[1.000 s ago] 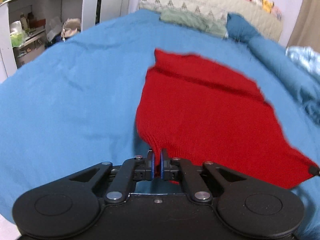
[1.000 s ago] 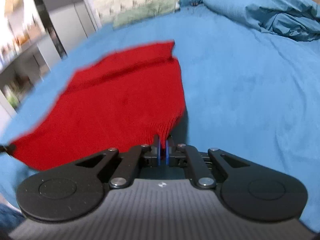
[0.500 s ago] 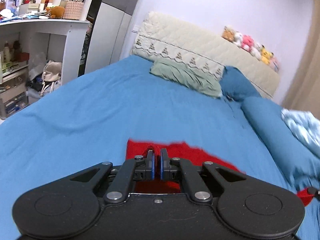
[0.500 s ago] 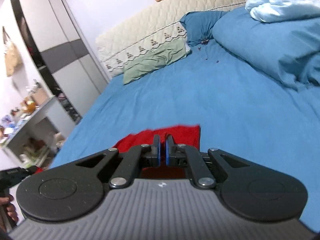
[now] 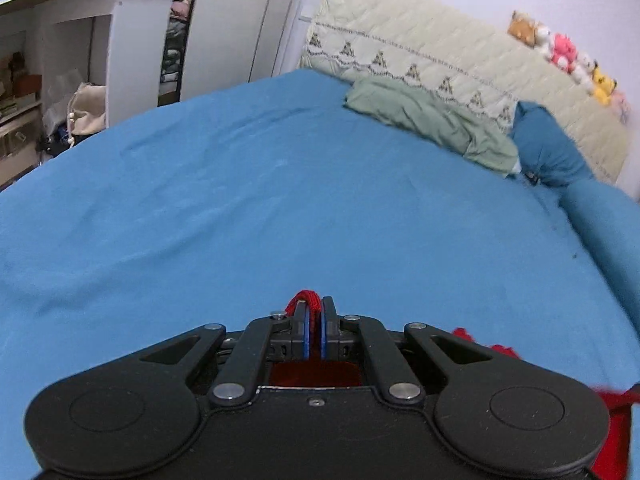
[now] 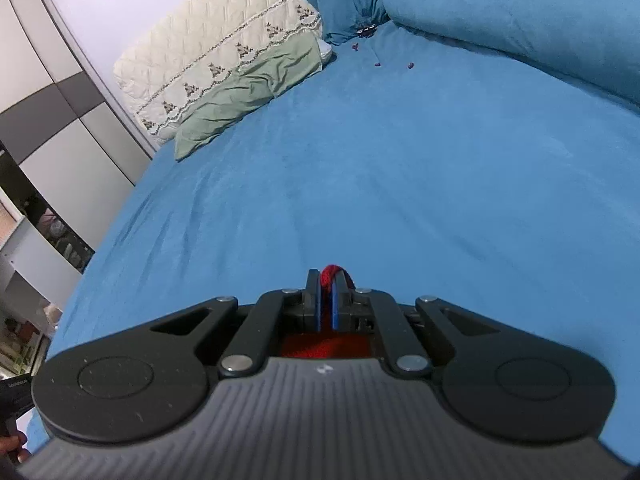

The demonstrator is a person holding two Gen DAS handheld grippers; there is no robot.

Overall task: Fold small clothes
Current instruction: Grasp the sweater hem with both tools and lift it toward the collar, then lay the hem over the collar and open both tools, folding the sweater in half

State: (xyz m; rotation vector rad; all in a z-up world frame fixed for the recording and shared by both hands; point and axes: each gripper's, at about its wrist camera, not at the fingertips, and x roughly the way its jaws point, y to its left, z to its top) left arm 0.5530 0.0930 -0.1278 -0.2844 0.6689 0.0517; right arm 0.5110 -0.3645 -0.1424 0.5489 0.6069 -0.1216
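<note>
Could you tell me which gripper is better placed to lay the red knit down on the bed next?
Neither clearly: the left gripper and right gripper are each shut on the red knit, both over open blue sheet. They should probably lower together.

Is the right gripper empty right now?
No, the right gripper is closed on a bunch of the red knit garment, which pokes out between its blue pads.
</note>
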